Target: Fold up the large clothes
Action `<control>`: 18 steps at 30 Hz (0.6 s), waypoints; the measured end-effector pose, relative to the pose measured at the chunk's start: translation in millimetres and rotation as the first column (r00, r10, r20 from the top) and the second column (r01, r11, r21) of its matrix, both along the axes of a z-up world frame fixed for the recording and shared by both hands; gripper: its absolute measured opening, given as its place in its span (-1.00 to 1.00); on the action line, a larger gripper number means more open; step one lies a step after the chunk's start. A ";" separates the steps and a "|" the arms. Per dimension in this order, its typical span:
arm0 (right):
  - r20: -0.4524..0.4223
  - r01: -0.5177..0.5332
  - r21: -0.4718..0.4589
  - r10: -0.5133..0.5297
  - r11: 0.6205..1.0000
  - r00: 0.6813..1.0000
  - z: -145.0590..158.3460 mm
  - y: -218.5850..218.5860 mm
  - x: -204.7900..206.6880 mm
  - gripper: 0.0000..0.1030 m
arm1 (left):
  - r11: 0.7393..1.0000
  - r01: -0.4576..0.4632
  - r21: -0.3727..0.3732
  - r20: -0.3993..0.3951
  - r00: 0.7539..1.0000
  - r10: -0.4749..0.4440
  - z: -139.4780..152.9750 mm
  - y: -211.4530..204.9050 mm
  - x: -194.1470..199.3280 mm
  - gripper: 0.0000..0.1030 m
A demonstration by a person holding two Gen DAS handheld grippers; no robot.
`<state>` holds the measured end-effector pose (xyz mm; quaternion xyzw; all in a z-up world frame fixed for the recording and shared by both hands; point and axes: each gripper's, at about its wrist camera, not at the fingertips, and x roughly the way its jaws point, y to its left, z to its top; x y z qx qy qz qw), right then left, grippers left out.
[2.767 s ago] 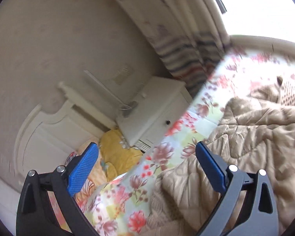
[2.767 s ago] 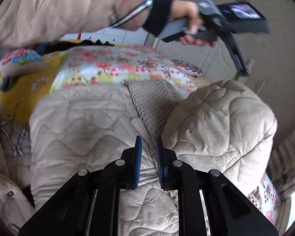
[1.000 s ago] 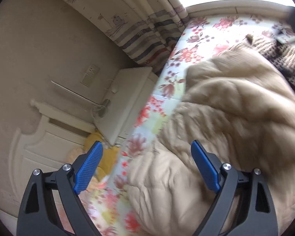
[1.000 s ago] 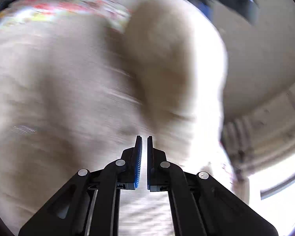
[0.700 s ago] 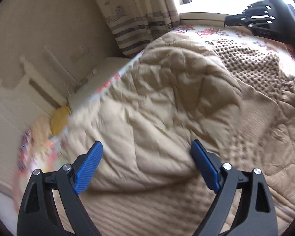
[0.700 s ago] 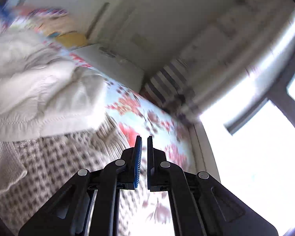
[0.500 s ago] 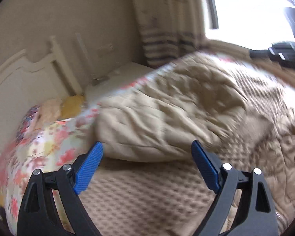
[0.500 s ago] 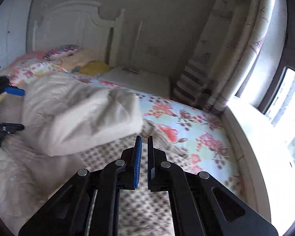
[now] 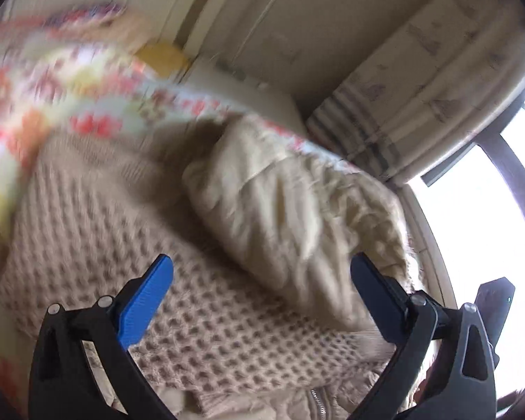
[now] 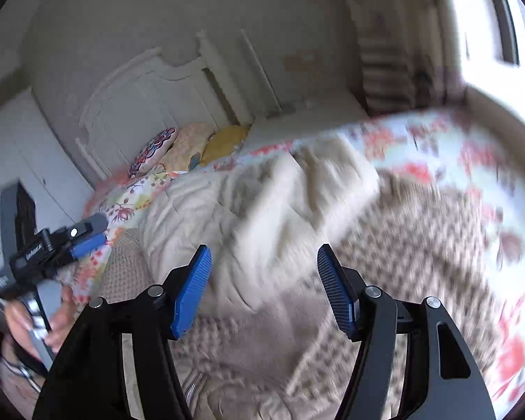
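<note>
Both grippers were spread wide and held nothing. My left gripper [image 9: 260,287] hovered with its blue fingers [image 9: 145,301] apart above the brown waffle-knit lining [image 9: 98,238] of the cream quilted coat [image 9: 290,217], whose padded part lay folded over that lining on the bed. Behind it I saw the floral bedsheet [image 9: 52,91], blurred, and the striped curtain [image 9: 413,98] by the window. My right gripper [image 10: 264,288] also had its fingers [image 10: 192,294] apart over the coat; at far left in its view I saw my hand [image 10: 35,322] gripping the left tool. Pillows [image 10: 192,147] rested against the white headboard [image 10: 150,101].
</note>
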<state>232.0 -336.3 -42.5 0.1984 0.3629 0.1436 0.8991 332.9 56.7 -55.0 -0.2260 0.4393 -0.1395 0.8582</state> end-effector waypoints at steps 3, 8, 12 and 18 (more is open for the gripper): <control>-0.099 0.030 0.119 -0.018 0.992 0.995 -31.8 -22.0 15.3 0.20 | 0.995 -0.065 -0.077 -0.063 0.996 0.060 -15.1 6.5 20.5 0.95; -0.125 0.028 0.293 0.010 0.956 0.992 -45.6 -27.0 51.5 0.20 | 0.988 -0.093 -0.119 -0.065 0.994 0.086 -14.1 6.2 45.0 0.78; -0.103 0.031 0.248 -0.005 0.968 0.995 -42.1 -16.3 73.0 -0.50 | 0.998 -0.025 -0.054 -0.003 1.000 0.025 -3.9 8.4 42.2 -0.87; 0.160 -0.040 -0.005 0.040 0.999 0.986 10.9 11.0 24.9 -0.85 | 1.000 0.008 0.024 0.212 0.977 -0.013 22.6 18.7 -25.7 -0.86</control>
